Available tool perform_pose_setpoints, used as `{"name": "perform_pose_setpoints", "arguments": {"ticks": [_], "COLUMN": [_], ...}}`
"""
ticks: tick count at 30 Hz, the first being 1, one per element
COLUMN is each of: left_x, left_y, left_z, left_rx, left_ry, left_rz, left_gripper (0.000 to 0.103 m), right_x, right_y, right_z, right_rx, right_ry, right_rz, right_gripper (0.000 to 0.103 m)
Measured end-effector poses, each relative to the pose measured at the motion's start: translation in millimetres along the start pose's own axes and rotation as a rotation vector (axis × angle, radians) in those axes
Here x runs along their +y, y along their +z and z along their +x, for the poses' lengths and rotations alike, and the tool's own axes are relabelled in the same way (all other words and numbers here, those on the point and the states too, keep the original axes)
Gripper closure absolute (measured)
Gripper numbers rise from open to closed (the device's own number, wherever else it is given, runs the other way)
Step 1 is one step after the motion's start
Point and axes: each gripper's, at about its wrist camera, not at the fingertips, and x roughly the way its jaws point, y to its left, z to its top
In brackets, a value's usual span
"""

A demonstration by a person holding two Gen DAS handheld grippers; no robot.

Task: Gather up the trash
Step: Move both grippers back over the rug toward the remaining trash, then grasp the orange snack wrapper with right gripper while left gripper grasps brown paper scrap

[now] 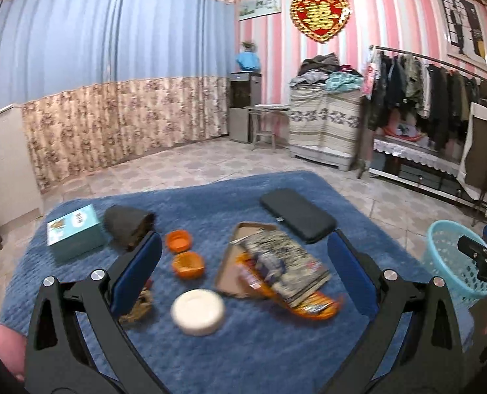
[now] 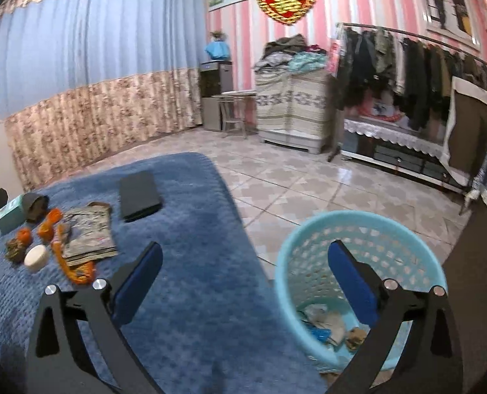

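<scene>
Left gripper point(image 1: 243, 262) hangs wide and empty over the crumpled orange snack wrapper point(image 1: 312, 305) on the blue quilted bedspread point(image 1: 260, 354), probably lining up a grab. Right gripper point(image 2: 245, 271), also wide and empty, hovers by the light-blue perforated plastic basket point(image 2: 309, 229) (scraps inside, too blurred to identify).

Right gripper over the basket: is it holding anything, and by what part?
Nothing. The right gripper is open with bare fingers above the blue basket; the left gripper is empty too.

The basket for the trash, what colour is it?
The basket is light turquoise blue, with small holes all around its wall. The right wrist view shows it best.
</scene>
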Motion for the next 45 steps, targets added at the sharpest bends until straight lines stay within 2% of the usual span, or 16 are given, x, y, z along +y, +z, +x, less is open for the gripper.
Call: {"name": "perform_pose_setpoints", "arguments": {"ticks": [3, 6, 12, 16, 18, 22, 28, 30, 32, 33, 35, 38, 41, 45], "left_x": [23, 45, 85, 101, 109, 118, 125, 126, 126, 127, 127, 127, 124, 120], "left_y": [-9, -21, -41, -48, -50, -59, -68, -69, -70, -72, -73, -75, -75, -73], "left_z": [-3, -5, -9, -5, 1, 8, 16, 16, 17, 18, 20, 21, 23, 24], "left_rx": [0.017, 0.038, 0.085, 0.105, 0.133, 0.164, 0.178, 0.177, 0.187, 0.193, 0.203, 0.207, 0.214, 0.217], "left_ry": [0.05, 0.094, 0.109, 0.154, 0.146, 0.156, 0.146, 0.144, 0.141, 0.141, 0.142, 0.14, 0.139, 0.138], "left_rz": [-0.013, -0.022, -0.039, -0.036, -0.057, -0.082, -0.104, -0.113, -0.114, -0.114, -0.116, -0.111, -0.099, -0.086], "left_gripper": [0.005, 0.005, 0.005, 0.005, 0.005, 0.005, 0.005, 0.005, 0.005, 0.005, 0.005, 0.005, 0.005, 0.005], "right_x": [20, 43, 86, 107, 115, 129, 152, 160, 167, 169, 172, 174, 171, 158], "right_y": [-2, -7, -21, -27, -30, -32, -42, -43, -44, -44, -45, -47, -47, -42], "right_z": [7, 16, 29, 44, 48, 46, 61, 67, 75, 79, 88, 91, 85, 73], "right_rx": [0.016, 0.042, 0.022, 0.111, 0.14, 0.108, 0.182, 0.201, 0.236, 0.253, 0.297, 0.318, 0.294, 0.263], "right_ry": [0.035, 0.11, 0.146, 0.158, 0.168, 0.128, 0.213, 0.23, 0.252, 0.264, 0.312, 0.361, 0.392, 0.402], "right_rz": [-0.019, -0.046, -0.116, -0.147, -0.161, -0.224, -0.266, -0.293, -0.311, -0.311, -0.301, -0.297, -0.279, -0.237], "right_gripper": [0.004, 0.004, 0.004, 0.004, 0.004, 0.004, 0.006, 0.011, 0.03, 0.034, 0.055, 0.072, 0.079, 0.08]}}
